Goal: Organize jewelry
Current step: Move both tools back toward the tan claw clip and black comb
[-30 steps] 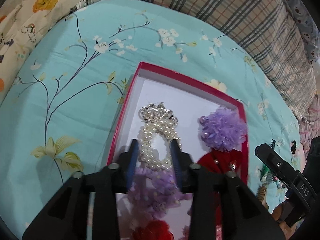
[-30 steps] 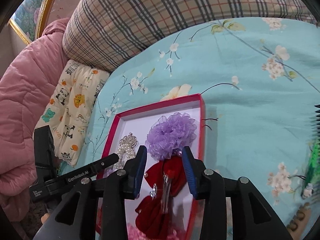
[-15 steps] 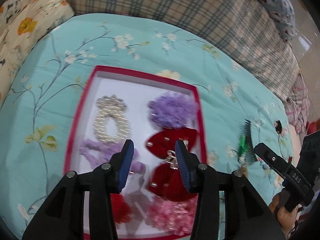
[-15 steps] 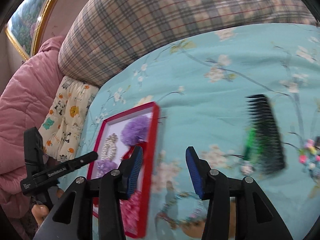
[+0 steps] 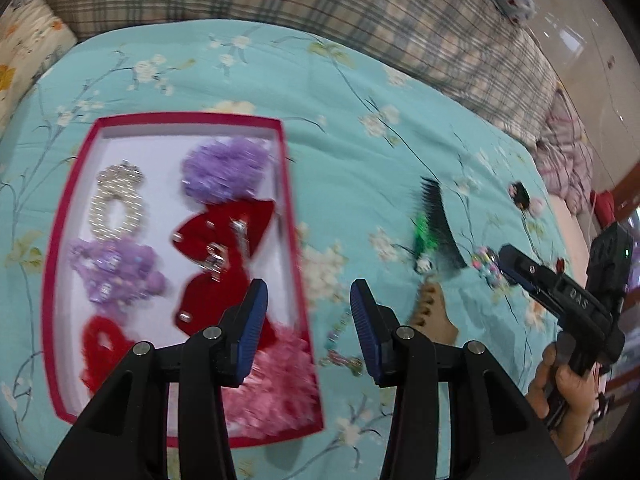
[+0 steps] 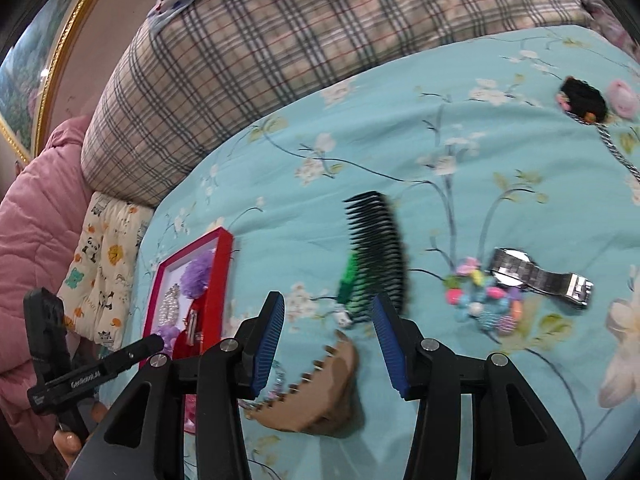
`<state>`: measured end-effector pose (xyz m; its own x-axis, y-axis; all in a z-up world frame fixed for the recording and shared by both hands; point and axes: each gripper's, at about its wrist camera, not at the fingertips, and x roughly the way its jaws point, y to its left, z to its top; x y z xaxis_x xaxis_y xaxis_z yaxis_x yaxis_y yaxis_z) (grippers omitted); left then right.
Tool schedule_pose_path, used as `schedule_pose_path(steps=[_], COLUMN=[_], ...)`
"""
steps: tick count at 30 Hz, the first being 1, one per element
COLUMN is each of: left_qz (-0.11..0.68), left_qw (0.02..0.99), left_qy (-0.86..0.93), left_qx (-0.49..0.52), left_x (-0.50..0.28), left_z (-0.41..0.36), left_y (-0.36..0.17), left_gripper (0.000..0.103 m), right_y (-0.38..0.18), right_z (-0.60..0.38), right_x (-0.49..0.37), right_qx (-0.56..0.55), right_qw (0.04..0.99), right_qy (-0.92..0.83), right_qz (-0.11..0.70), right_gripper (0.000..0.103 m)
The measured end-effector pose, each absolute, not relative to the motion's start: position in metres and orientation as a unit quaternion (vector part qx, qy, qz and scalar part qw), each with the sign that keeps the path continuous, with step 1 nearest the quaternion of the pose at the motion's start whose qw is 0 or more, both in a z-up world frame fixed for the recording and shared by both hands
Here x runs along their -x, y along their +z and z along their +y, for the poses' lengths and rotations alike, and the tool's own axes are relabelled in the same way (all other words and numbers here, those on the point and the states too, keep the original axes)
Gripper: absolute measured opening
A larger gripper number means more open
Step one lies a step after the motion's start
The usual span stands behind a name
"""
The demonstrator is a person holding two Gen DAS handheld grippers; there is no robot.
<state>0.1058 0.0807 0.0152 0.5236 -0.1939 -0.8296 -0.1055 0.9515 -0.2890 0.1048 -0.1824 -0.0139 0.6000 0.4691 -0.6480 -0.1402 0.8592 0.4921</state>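
The red-rimmed box [image 5: 288, 216] lies on the teal flowered bedspread [image 5: 360, 128], toward its left side. Inside it sit a pearl piece [image 5: 116, 200] at far left, a purple ruffled scrunchie [image 5: 224, 172] at far right, a red velvet bow [image 5: 224, 248] nearer, a lilac hair piece [image 5: 116, 268] to the bow's left, a red fuzzy scrunchie [image 5: 102, 344] and a pink frilly one [image 5: 276, 384] nearest.

The left gripper [image 5: 306, 328] hangs over the box's right wall, jaws spread, nothing between them.

To the right of the box, loose on the bedspread, lie a tan claw clip [image 6: 320, 396], a black comb [image 6: 380, 252] touching a green clip [image 6: 347, 278], a cluster of coloured beads [image 6: 484, 296] and, just beside it, a steel watch [image 6: 540, 278]. Far right sits a black hair tie [image 6: 584, 100].

The right gripper [image 6: 330, 346] hovers just above the claw clip, jaws spread and empty. A plaid pillow [image 6: 280, 48] borders the far edge.
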Motion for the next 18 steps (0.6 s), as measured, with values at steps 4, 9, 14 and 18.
schedule_pose_path(steps=[4, 9, 14, 18], left_qz=[0.496, 0.504, 0.511, 0.520], left_qw=[0.856, 0.853, 0.849, 0.841], left_qy=[-0.041, -0.059, -0.092, -0.133], left_qx=[0.141, 0.124, 0.099, 0.075], left_x=[-0.103, -0.100, -0.101, -0.104], left_z=[0.061, 0.041, 0.020, -0.002], left_y=[0.012, 0.010, 0.007, 0.004], left_gripper=[0.041, 0.041, 0.051, 0.057], right_y=[-0.019, -0.023, -0.026, -0.031], right_z=[-0.195, -0.206, -0.216, -0.216], right_x=[-0.100, -0.097, -0.097, -0.107], right_qx=[-0.204, -0.210, -0.213, -0.210], right_qw=[0.871, 0.869, 0.869, 0.866], right_qy=[0.169, 0.163, 0.158, 0.157], right_qz=[0.413, 0.416, 0.417, 0.425], right_gripper=[0.049, 0.049, 0.051, 0.051])
